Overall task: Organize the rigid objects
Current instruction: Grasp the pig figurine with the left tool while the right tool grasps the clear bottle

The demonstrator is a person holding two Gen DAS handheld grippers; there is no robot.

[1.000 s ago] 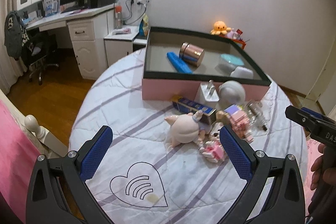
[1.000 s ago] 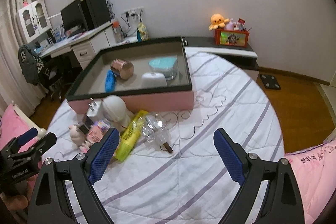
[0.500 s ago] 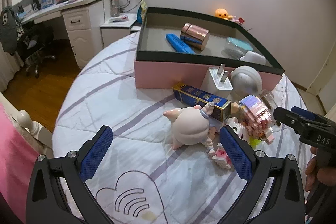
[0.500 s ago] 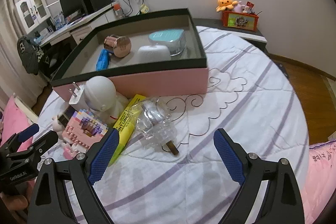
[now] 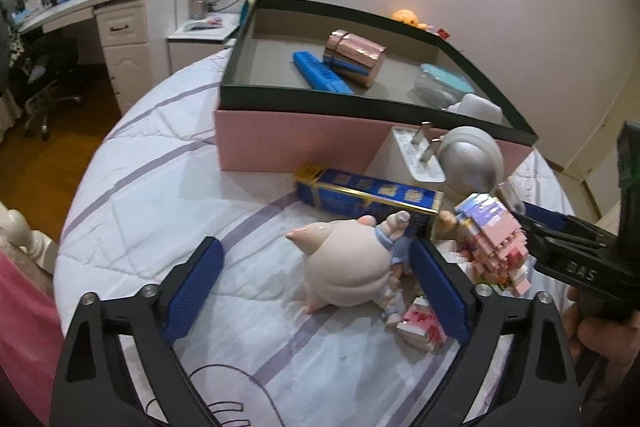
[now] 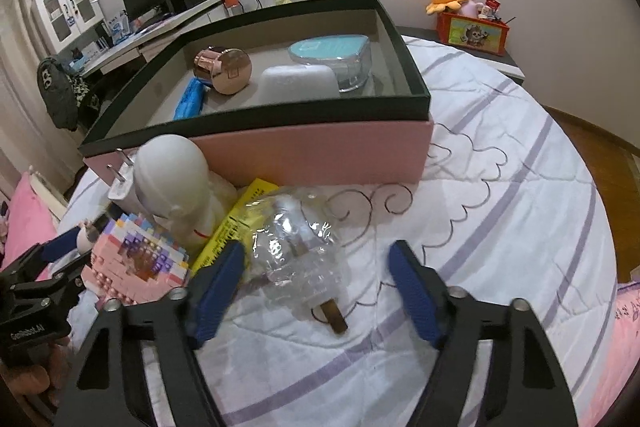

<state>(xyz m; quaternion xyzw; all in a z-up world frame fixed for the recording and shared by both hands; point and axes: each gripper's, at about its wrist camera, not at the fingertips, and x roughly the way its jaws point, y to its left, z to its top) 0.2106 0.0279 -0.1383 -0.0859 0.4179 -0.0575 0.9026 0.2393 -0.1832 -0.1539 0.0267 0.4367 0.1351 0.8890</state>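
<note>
A pink box with a black rim (image 5: 280, 143) (image 6: 320, 151) stands on the bed and holds a rose-gold tin (image 5: 354, 57), a blue bar (image 5: 320, 77), a teal-lidded case (image 6: 332, 57) and a white case (image 6: 298, 83). Loose objects lie in front of it. My left gripper (image 5: 316, 287) is open around a pale pink pig figure (image 5: 344, 275). My right gripper (image 6: 316, 285) is open around a clear plastic item with a brown stick (image 6: 298, 255).
Near the pig lie a blue and gold carton (image 5: 368, 193), a white plug (image 5: 416, 155), a white dome (image 6: 172, 175), a pink block model (image 6: 138, 267) and a yellow packet (image 6: 240, 219). A desk (image 5: 120, 15) stands beyond the bed.
Both grippers have moved forward and down toward the pile. The pig now sits between my left fingers and the clear item between my right fingers.
</note>
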